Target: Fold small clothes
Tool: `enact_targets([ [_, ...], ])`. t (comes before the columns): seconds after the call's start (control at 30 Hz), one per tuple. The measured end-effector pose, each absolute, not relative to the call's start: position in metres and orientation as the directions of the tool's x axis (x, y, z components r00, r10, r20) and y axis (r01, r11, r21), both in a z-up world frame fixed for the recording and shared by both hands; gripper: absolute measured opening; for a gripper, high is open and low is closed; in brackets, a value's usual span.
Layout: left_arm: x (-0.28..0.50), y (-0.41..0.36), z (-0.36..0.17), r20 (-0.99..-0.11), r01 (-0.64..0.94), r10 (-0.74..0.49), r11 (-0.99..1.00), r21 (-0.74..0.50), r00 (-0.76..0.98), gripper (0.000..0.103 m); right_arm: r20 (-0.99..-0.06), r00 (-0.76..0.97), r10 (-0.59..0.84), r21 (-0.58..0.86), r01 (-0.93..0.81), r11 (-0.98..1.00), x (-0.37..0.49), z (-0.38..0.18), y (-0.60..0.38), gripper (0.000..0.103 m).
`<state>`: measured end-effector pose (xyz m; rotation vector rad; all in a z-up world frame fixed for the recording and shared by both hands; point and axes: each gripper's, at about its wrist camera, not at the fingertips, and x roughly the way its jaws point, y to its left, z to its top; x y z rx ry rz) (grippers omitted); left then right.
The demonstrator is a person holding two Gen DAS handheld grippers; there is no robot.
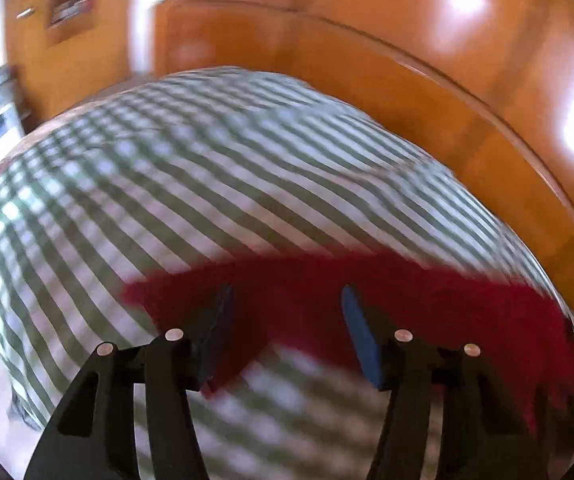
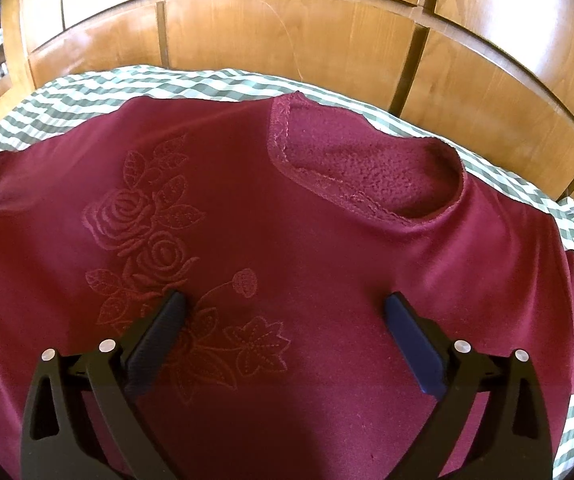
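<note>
Wood panels (image 2: 287, 40) behind checked cloth (image 1: 207, 184). Maroon top (image 2: 287, 240) spread flat. Right gripper (image 2: 287, 304) jaws wide, over embroidery. Left gripper (image 1: 287, 296) jaws apart, nothing held; view blurred.

left wrist view smeared by motion | red garment (image 1: 387, 292) edge there blurred, contact with pads unclear | garment's lower hem and sleeves cut off in right wrist view
</note>
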<state>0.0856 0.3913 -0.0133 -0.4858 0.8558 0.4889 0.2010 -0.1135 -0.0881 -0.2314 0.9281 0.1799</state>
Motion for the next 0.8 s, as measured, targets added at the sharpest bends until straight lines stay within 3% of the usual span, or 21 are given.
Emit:
enact_targets([
  [0.07,0.083,0.423,-0.006,-0.793,-0.692,0.282,0.684,-0.229,0.54,0.056,-0.808,0.587,0.055,-0.117,-0.252,0.961,0.201,-0.088,-0.114,0.099],
  [0.13,0.069,0.437,0.003,-0.773,-0.746,0.333,0.614,-0.257,0.54,0.072,-0.807,0.588,0.057,-0.115,-0.252,0.961,0.201,-0.088,-0.115,0.099],
  [0.2,0.047,0.443,0.005,-0.757,-0.777,0.363,0.56,-0.288,0.543,0.078,-0.805,0.591,0.06,-0.113,-0.251,0.961,0.201,-0.089,-0.115,0.099],
  [0.4,0.018,0.418,-0.032,-0.783,-0.711,0.189,0.579,-0.398,0.592,0.077,-0.804,0.59,0.072,-0.097,-0.25,0.963,0.201,-0.089,-0.118,0.099],
  [0.57,0.047,0.41,-0.06,-0.816,-0.741,0.21,0.579,-0.34,0.538,0.069,-0.803,0.592,0.068,-0.101,-0.249,0.963,0.201,-0.088,-0.117,0.099],
  [0.6,0.053,0.412,-0.06,-0.806,-0.751,0.229,0.561,-0.349,0.546,0.06,-0.803,0.592,0.068,-0.102,-0.249,0.963,0.201,-0.088,-0.117,0.099],
  [0.63,0.059,0.414,-0.06,-0.797,-0.746,0.228,0.556,-0.365,0.56,0.029,-0.803,0.593,0.067,-0.104,-0.249,0.963,0.201,-0.088,-0.117,0.099],
  [0.67,0.062,0.415,-0.061,-0.798,-0.741,0.214,0.558,-0.374,0.563,0.013,-0.803,0.593,0.067,-0.104,-0.249,0.963,0.2,-0.088,-0.117,0.099],
  [0.7,0.066,0.417,-0.061,-0.803,-0.746,0.2,0.544,-0.385,0.561,0.007,-0.803,0.593,0.067,-0.103,-0.249,0.963,0.2,-0.088,-0.117,0.099],
  [0.8,0.046,0.406,-0.04,-0.752,-0.749,0.264,0.511,-0.422,0.604,0.006,-0.803,0.593,0.064,-0.108,-0.249,0.963,0.2,-0.088,-0.116,0.099],
])
